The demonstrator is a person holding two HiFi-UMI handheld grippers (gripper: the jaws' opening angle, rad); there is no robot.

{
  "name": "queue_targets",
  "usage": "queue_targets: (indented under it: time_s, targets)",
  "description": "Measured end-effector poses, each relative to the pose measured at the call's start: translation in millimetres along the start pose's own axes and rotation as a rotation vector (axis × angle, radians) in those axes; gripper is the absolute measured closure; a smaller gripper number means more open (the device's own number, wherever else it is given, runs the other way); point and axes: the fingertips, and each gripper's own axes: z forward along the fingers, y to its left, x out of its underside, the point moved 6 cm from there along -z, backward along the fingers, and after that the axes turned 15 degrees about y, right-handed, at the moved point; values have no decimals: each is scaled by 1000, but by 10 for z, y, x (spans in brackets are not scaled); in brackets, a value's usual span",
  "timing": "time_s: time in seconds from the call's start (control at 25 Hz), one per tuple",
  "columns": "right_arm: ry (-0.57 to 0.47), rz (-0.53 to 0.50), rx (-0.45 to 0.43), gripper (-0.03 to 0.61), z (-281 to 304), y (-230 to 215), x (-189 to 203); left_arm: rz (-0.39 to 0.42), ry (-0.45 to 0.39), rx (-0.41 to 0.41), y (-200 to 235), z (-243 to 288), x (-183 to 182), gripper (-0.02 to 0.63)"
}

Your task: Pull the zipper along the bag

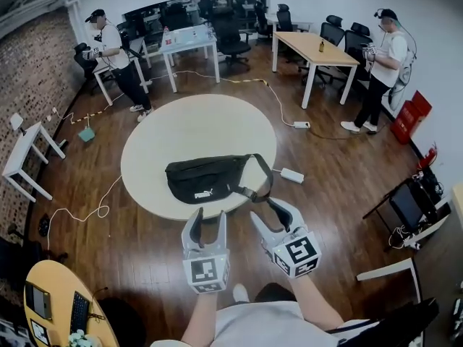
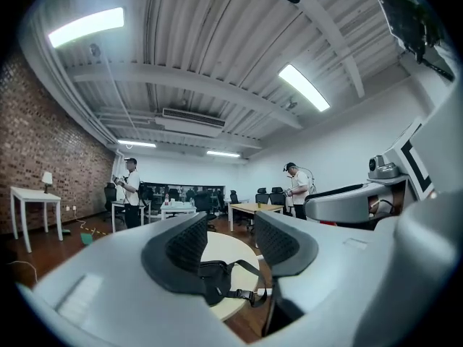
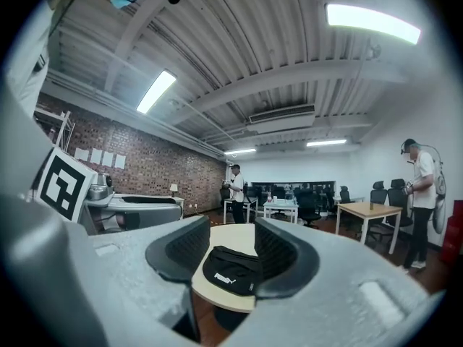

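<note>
- Hovering low in the frame of the head view, both grippers sit short of the work; the task looks not yet begun.
- Black waist bag [image 1: 202, 179] lies flat on the round table [image 1: 145, 143], on the part of the top nearest the person, just in from the near rim.
- Long axis of the bag runs left to right across the frame, right end tilted slightly upward. White logo [image 1: 202, 193] faces the near side.
- Strap [image 1: 262, 170] loops off the bag's right end, with the buckle [image 1: 249, 192] lying at the lower right of the loop.
- Left gripper [image 1: 207, 221]: jaws spread, nothing between the pads. Its own view shows only the distant bag through the gap.
- Right gripper [image 1: 272, 212]: jaws likewise spread and empty, with the bag framed beyond them, apart from it.
- Key relation: the bag lies straight up-frame from both grippers. The left gripper stands below the right half of the bag's body. The right one is offset to the lower right, nearer the buckle and strap end.
- Judgement: the left is the nearer to the body, and the right is better placed for the bag's right end.
- Zipper cannot be made out on the dark fabric from here, so which end holds the pull is unknown. The travel should follow the left-to-right axis, with one gripper steadying the bag.
</note>
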Motion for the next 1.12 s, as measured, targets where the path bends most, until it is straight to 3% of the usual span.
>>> queue_targets:
  time_s: [0.4,0.8,1.12]
  targets:
    - [45,34,2,397,761,-689,-15,6,65,20,134,918,-18,385]
    - [19,56,-34,397,1906,-2010,-345,49,101,-27,224,2479,-418,386]
    - [163,131,-43,397,2619,-2803,239,47,237,-47,161,3371,-70,385]
